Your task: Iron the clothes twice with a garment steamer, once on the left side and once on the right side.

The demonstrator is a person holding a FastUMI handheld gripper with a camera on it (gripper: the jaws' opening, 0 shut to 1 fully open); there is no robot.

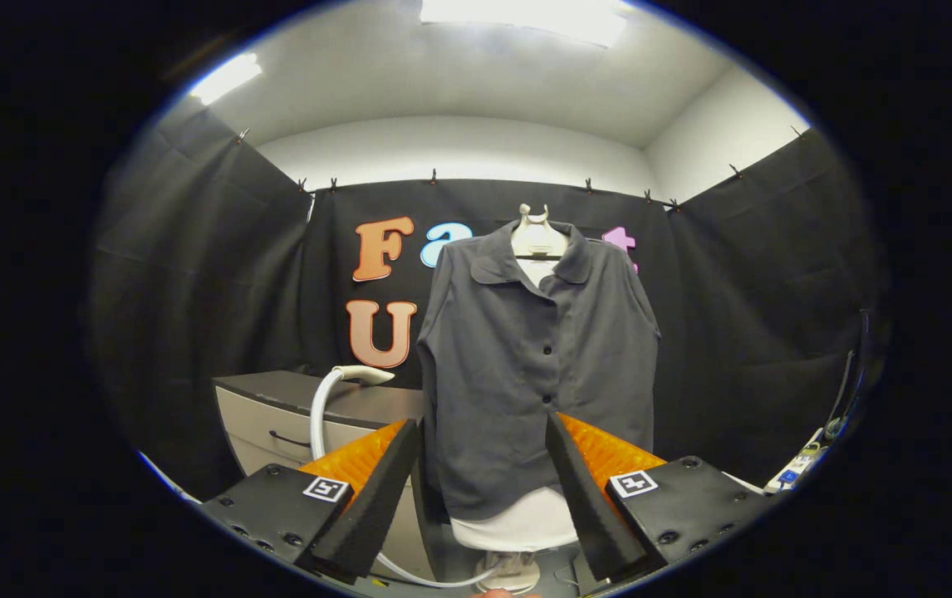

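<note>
Your gripper [483,432] has its jaws spread wide with nothing between them, and the dark grey shirt [538,365] hangs straight ahead, beyond the fingers. It is buttoned down the front, collar open, sleeves hanging loose, worn over a white mannequin torso [517,523] on a stand. The steamer head [364,375] lies on the table [277,390] beside the shirt, its white hose [320,419] curving down toward the floor. Black cloth walls the booth, under a white ceiling with bright lights.
</note>
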